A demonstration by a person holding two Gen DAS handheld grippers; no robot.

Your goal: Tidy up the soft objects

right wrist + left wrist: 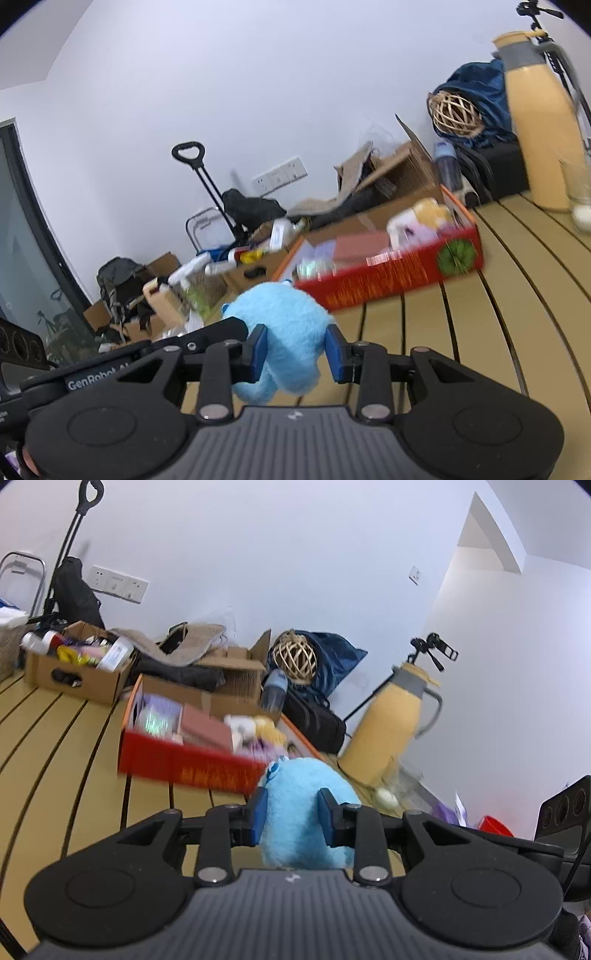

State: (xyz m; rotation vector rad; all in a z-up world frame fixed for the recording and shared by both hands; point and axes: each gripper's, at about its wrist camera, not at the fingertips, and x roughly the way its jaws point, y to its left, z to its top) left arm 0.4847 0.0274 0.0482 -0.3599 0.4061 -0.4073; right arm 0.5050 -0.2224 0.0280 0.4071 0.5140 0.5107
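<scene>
Two hand-held grippers share one load. The left gripper (292,814) has its jaws closed on a light-blue plush toy (295,812), the blue pads (258,814) pressing into the fur on either side. The right gripper (296,352) grips the same plush toy (284,328) in the same way, and the left gripper's black body (207,336) shows at the toy's far side in the right wrist view. The toy hangs above the slatted wooden table (74,746), clear of its surface. Beyond it stands a red box (192,764) holding other soft items, blurred. A tan thermos (384,723) stands on the table to the right of the box.
</scene>
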